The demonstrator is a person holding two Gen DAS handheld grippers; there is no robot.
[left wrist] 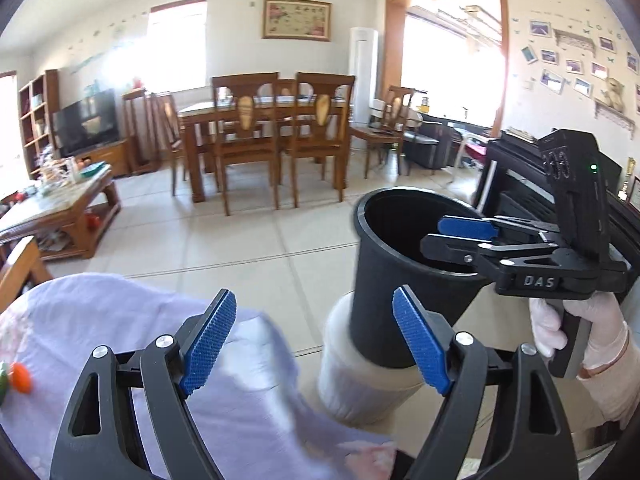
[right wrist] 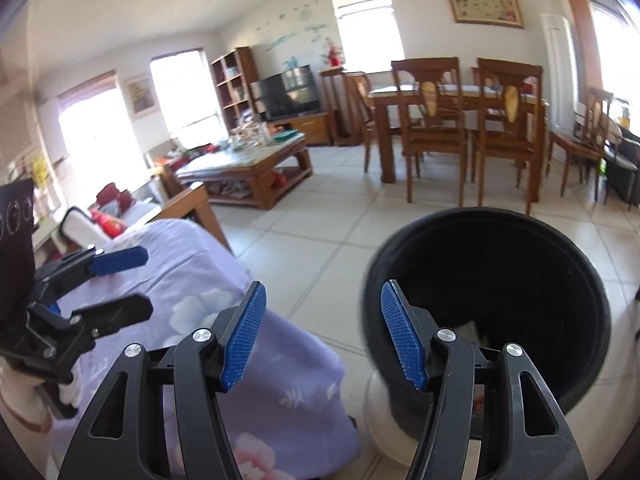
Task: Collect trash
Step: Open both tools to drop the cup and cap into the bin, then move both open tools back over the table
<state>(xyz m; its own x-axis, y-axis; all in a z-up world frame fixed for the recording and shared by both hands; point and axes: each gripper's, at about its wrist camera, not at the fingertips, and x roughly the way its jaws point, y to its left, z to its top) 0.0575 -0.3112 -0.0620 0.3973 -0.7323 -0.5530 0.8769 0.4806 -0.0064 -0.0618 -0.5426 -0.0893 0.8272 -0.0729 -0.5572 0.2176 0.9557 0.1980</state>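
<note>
Two tools are in view, the left tool point(left wrist: 314, 342) and the right tool point(right wrist: 322, 334), each with two blue pads, four pads in all. One black bin point(right wrist: 486, 304) stands on the tiled floor, set in one white base point(left wrist: 360, 376). Just beside the bin lies one lilac flowered cloth point(right wrist: 224, 320). Beyond the bin stands one wooden dining bench point(right wrist: 456, 98) with at least four wooden chairs around it. Farther from the bin are one low coffee bench point(right wrist: 248, 164), one television point(right wrist: 288, 94), one bookshelf point(right wrist: 234, 80) and one tall white air conditioner point(left wrist: 364, 76). One framed picture point(left wrist: 297, 19) hangs on the far wall.
</note>
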